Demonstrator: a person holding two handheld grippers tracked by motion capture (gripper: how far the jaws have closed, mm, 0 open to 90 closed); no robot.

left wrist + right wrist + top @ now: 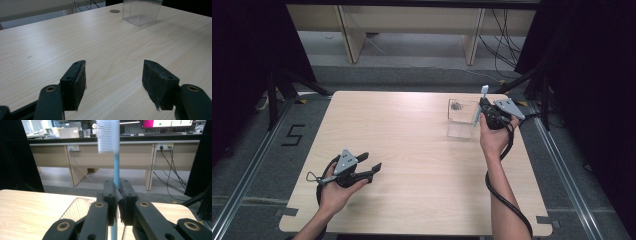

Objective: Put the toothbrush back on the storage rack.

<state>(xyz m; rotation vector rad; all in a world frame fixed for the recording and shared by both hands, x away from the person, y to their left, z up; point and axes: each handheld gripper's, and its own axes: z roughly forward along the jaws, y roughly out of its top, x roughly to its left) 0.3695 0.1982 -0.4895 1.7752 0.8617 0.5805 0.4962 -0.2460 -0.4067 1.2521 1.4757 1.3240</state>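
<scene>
Nearest the person, the left gripper [371,171] lay low over the front left part of the wooden table [412,150], held in the left hand [337,192] with its cable looped beside the wrist. Its jaws stood wide apart with nothing between them; in the left gripper view the two black pads [77,83] framed bare wood, and the clear ribbed cup [141,11] stood well beyond them toward the far edge.

Farther out, on the right side of the table, the right hand [494,137] held the right gripper [484,107] raised just beside the cup [462,117], at its right rim. Its jaws were pressed together on the handle of a toothbrush [115,152], which stood upright between them. In the right gripper view the pale blue handle ran straight up from the pads [110,195], and the white bristle head sat at the top, facing left in that view. The lower end of the handle passed down behind the jaws, and where it ended could not be told. In the high view the brush head [484,90] rose above the gripper, over the far right corner of the table.

Beyond the table lay a grey floor, a light wooden bench [412,22] and loose black cables [504,45].
</scene>
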